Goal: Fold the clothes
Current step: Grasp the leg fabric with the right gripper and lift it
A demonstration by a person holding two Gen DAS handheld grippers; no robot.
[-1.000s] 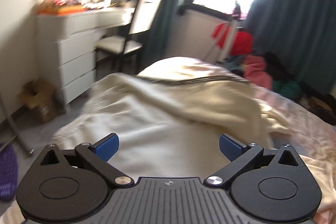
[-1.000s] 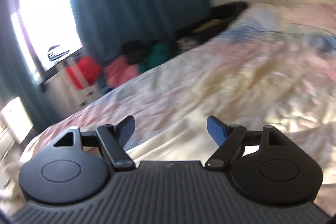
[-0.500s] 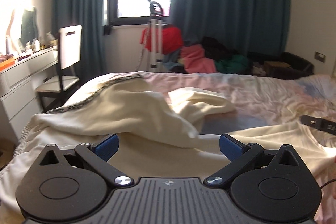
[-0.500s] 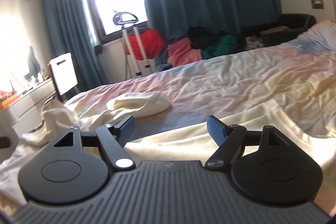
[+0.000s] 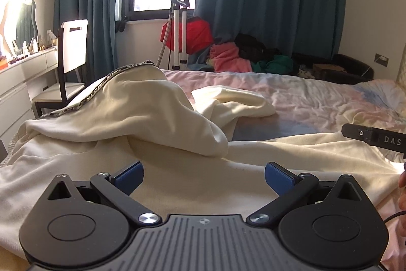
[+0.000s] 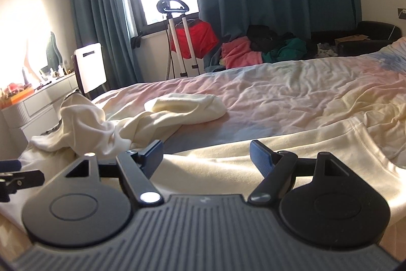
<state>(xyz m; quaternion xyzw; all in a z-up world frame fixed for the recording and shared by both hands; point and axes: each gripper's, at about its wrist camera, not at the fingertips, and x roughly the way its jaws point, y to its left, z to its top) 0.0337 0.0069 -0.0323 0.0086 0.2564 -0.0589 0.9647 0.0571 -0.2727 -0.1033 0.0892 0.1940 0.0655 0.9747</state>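
We see no proper container here; the nearest to one is the bed with the rumpled pink and pale-yellow sheet [image 5: 317,98], which carries the cream-coloured soft knit garment [image 5: 142,118]. That garment lies spread across the near part of the bed, its left portion heaped up in a fold with a dark patterned trim along the top edge, and one rounded end, perhaps a sleeve, reaching out toward the middle of the bed. Beyond the far edge of the bed a pile of pink, green and black clothes [image 6: 264,47] sits against the teal curtains, beside a white upright garment steamer with a red cloth [image 6: 192,40] behind it.

Our left hand-held gripper [image 5: 203,175] hangs low over the garment, tilted downward, its blue-padded fingers spread wide with only flat cream cloth beneath the gap and nothing pinched. Our right hand-held gripper [image 6: 205,153] sits to its right, likewise angled down over the near hem of the garment, its fingers also spread apart and pinching nothing. Each one shows at the edge of the other's view.
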